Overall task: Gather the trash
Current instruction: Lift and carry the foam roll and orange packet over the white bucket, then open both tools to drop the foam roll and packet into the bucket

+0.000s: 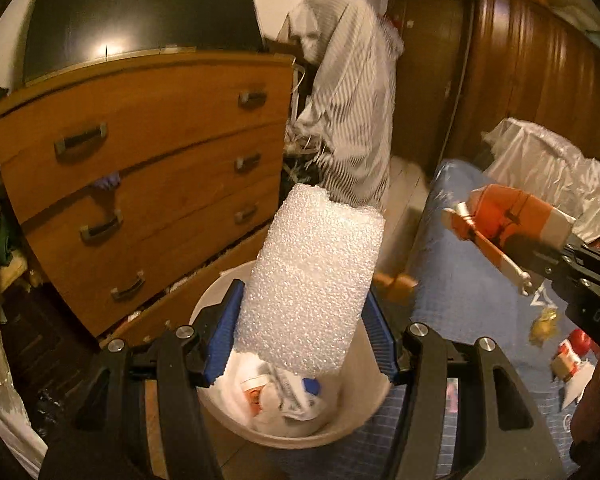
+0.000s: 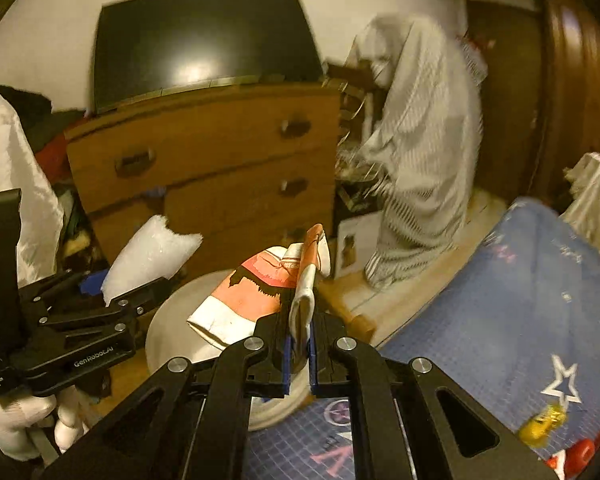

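Trash in hand on both sides, both pieces near the white bin (image 1: 364,412), which stands on the floor between the wooden dresser (image 1: 148,184) and the blue bedspread (image 1: 460,280). Left gripper (image 1: 300,340): blue pads clamped on a piece of white foam wrap (image 1: 312,280), held upright directly above the bin mouth; crumpled wrappers already lie inside. Right gripper (image 2: 300,344): jaws closed tight on a flattened orange-and-white carton (image 2: 260,292), which hangs over the far rim of the bin in the right wrist view.

Step, as judged: drop-off, collection partly done. Next move calls for spreading the left jaws so the foam falls in, then bringing the carton fully over the opening and letting go. More litter remains on the bedspread: a yellow wrapper (image 2: 540,424) and a red-and-white scrap (image 1: 576,356).
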Available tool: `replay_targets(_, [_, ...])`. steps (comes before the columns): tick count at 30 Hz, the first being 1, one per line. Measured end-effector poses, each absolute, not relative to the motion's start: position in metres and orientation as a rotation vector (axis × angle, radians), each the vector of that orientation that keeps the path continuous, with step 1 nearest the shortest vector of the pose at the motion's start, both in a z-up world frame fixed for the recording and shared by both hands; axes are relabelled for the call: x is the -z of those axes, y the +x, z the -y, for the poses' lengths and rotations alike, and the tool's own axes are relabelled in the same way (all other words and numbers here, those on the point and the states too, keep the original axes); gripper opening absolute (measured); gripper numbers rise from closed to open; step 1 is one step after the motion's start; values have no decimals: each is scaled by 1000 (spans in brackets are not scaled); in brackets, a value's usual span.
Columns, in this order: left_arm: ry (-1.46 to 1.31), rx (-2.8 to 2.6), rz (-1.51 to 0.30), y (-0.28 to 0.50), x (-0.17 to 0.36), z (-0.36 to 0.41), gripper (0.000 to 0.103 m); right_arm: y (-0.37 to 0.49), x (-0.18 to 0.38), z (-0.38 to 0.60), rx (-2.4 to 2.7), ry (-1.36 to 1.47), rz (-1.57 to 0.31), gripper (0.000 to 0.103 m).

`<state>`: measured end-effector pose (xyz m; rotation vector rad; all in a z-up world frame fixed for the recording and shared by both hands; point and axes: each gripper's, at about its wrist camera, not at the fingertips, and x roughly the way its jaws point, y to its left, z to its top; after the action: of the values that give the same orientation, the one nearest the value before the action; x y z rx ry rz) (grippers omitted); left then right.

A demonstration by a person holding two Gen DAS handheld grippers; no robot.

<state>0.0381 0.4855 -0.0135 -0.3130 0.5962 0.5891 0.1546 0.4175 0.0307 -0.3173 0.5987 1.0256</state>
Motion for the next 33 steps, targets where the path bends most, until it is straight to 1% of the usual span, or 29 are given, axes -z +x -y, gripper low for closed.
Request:
replay_targets(6, [-339,-553,-735,58,50,-515,55,175,23,-492,-1082,-406,-812,7])
replay_targets(11, [-377,-538,-830,67,81,-541,55,186,59,-526,-1094,-471,-906,7])
replay_targets(18, [-405,-538,-874,68,102,-563,55,196,88,-536,-1098,-480,-950,7])
replay_targets(24, [-411,-534,-869,69,104,-567,55,201,92,-527,-1099,-471,-954,7])
replay_targets(25, [-405,-536,-870,70,104,-566,57,201,92,-528,-1098,-470,-952,7])
replay_targets(26, [-397,-548,-871,70,103,-566,59,201,91,-527,-1099,-468,-945,8])
replay_targets(27, [-393,-560,-868,70,102,-567,60,202,90,-525,-1104,-462,-941,11])
replay_targets(29, [-399,-587,-858,67,100,-571,66,204,86,-521,-1113,-429,-935,28])
replay_targets(33, [-408,-598,-845,63,99,-577,67,209,79,-514,-1118,-397,-928,29])
